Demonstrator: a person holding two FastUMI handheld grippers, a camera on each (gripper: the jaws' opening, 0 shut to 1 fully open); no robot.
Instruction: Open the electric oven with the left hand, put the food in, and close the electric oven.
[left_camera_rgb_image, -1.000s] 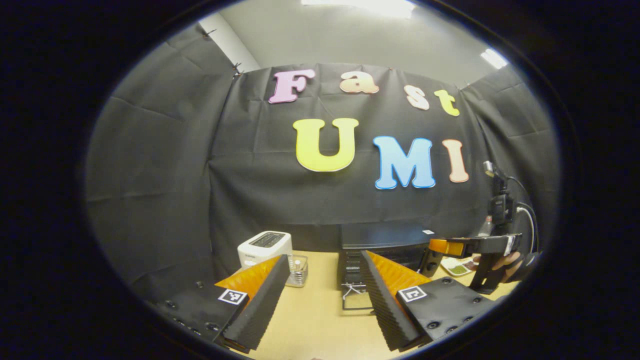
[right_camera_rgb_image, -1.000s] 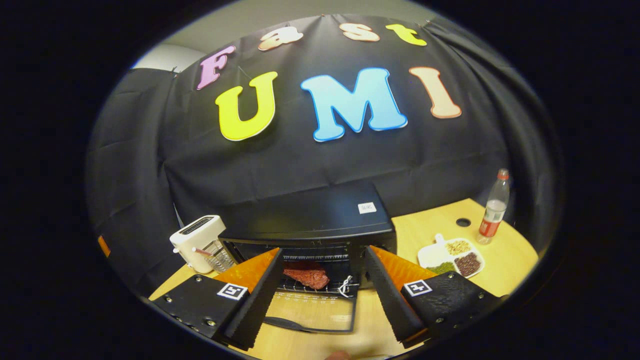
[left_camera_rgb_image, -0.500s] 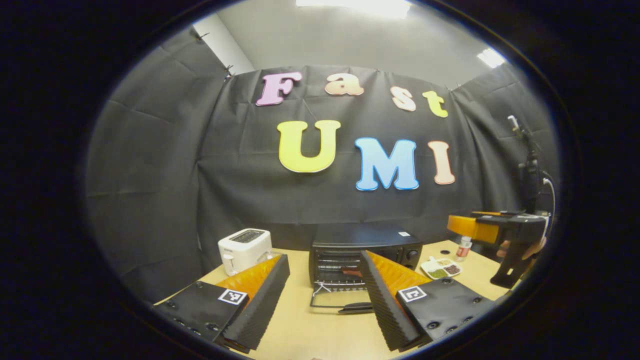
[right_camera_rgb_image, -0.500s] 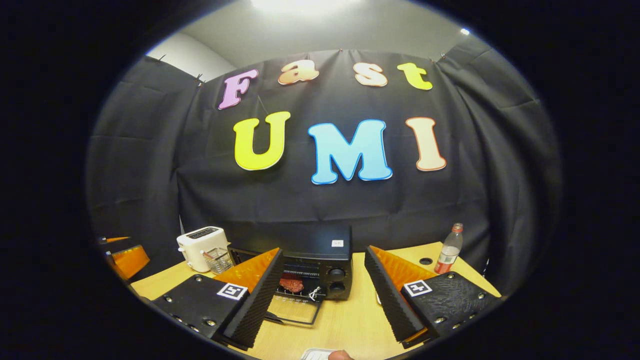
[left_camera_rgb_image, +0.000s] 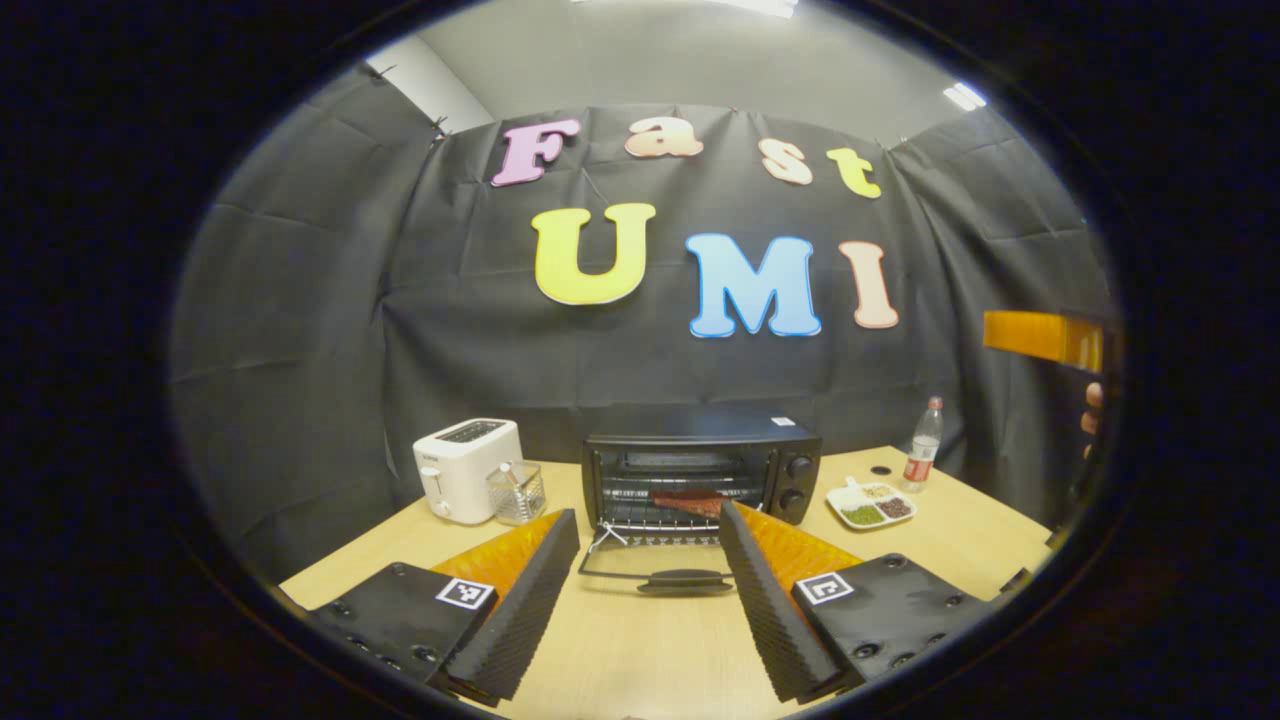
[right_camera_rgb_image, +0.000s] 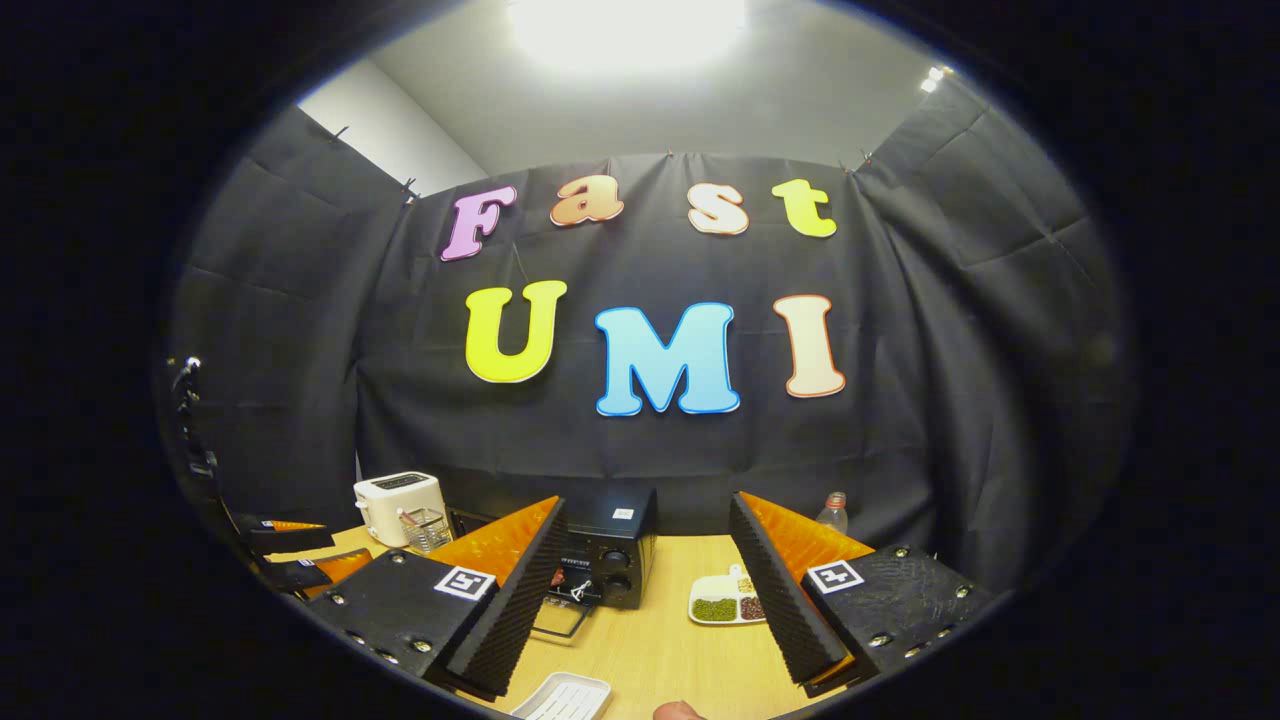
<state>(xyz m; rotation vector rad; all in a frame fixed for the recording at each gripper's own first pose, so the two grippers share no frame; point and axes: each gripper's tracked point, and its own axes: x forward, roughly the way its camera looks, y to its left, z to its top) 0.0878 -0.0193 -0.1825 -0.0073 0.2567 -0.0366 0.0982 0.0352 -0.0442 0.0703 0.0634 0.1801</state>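
Food (left_camera_rgb_image: 686, 500) sits inside the oven (left_camera_rgb_image: 700, 470), door (left_camera_rgb_image: 655, 570) down — closing remains. Both grippers (left_camera_rgb_image: 648, 600) (right_camera_rgb_image: 648, 600) gape wide, empty; the left must lift the door's handle (left_camera_rgb_image: 686, 579).

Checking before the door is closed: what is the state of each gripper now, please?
Left gripper: open, holding nothing.
Right gripper: open, holding nothing.

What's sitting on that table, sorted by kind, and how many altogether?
Appliances: 2, the electric oven and the toaster.
Food: 1, the meat on the oven rack.
Dishes: 2, the divided plate and a white tray.
Bottles: 1.
Clear holders: 1.
Total: 7.
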